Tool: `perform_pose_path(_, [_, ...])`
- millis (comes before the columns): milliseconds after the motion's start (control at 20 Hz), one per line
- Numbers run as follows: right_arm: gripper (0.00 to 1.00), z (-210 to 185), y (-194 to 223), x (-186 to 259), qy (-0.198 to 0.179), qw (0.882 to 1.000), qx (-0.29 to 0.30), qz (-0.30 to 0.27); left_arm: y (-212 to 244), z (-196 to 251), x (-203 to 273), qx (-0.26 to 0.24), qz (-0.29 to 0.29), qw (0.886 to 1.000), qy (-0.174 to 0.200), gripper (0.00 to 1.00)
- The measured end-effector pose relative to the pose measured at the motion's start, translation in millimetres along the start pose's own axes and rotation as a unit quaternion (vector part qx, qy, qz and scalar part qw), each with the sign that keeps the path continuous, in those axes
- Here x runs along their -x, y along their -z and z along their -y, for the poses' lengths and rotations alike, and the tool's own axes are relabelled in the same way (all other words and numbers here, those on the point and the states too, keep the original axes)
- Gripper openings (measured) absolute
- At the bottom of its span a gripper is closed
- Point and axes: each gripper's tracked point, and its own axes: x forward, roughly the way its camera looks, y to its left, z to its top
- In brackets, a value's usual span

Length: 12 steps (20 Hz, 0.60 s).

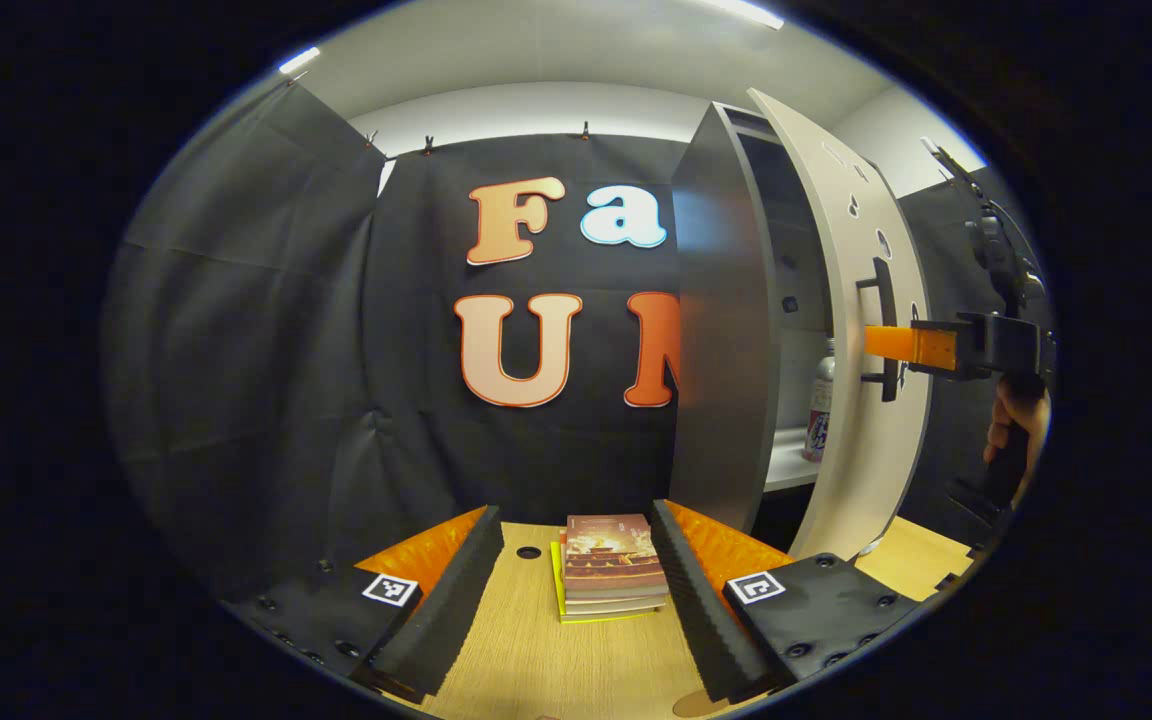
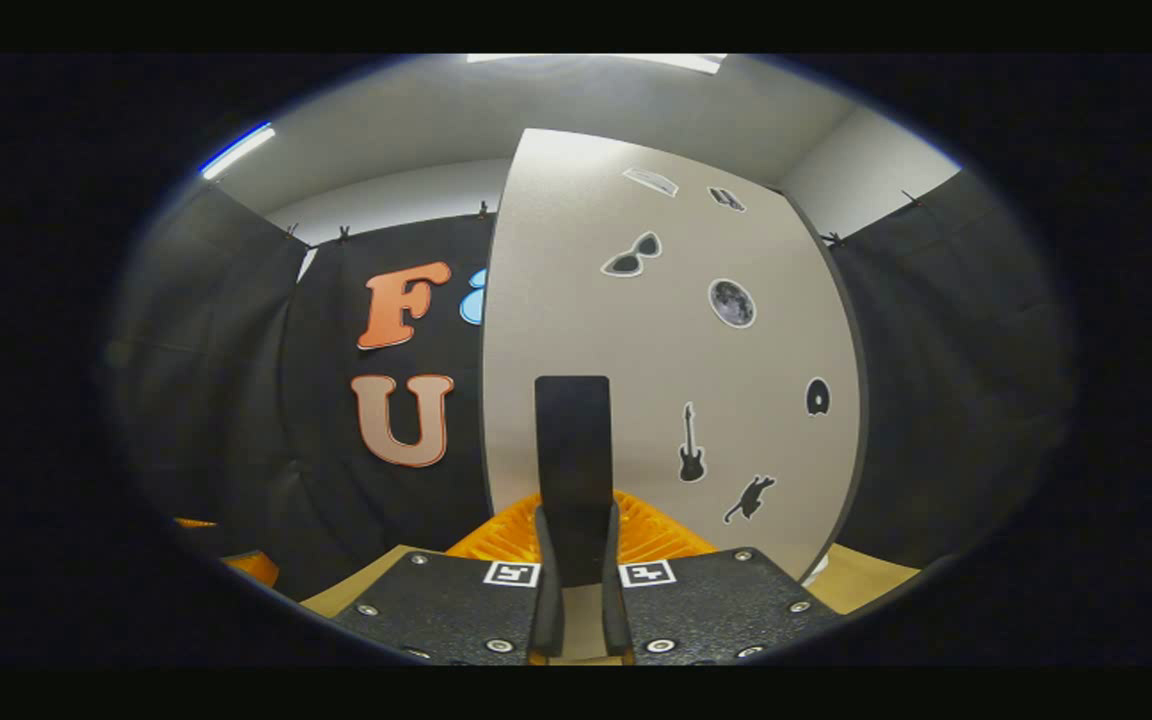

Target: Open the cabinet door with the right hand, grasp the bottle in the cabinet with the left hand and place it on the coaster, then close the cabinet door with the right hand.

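Cabinet door (image 1: 851,330) stands ajar; right gripper (image 2: 576,560) has its jaws clamped on the door's black handle (image 2: 573,470), seen from the left gripper view at the door's outer face with a hand (image 1: 1016,425) behind it; bottle (image 1: 820,405) stands upright on the cabinet shelf (image 1: 786,465), inside the gap; left gripper (image 1: 576,590) hovers over the desk (image 1: 536,660), jaws apart, a stack of books (image 1: 611,565) lying between them farther off.
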Motion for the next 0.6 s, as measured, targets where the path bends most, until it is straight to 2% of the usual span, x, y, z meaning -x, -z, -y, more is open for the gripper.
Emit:
perform_pose_path(300, [0.16, 62.8, -5.6, 98.4, -0.020, 1.000, -0.001, -0.004, -8.9, 46.4, 7.4, 0.002, 0.014, 1.000, 0.012, 0.96])
perform_pose_path(350, [0.16, 68.7, -7.4, 107.0, -0.027, 1.000, -0.003, -0.003, -8.7, 56.8, 12.5, 0.005, 0.015, 1.000, 0.010, 0.99])
perform_pose_path(400, [0.14, 77.0, -7.9, 117.7, -0.035, 0.999, -0.003, -0.004, -9.3, 67.3, 19.6, 0.006, 0.014, 1.000, 0.006, 0.94])
perform_pose_path(500, [0.14, 96.7, -10.1, 135.0, -0.048, 0.999, 0.003, -0.006, -11.2, 88.3, 37.0, 0.007, 0.014, 1.000, -0.007, 0.99])
perform_pose_path(600, [0.14, 123.7, -14.1, 153.3, -0.053, 0.999, 0.008, -0.006, -12.3, 113.9, 55.8, 0.012, 0.015, 1.000, -0.014, 0.99])
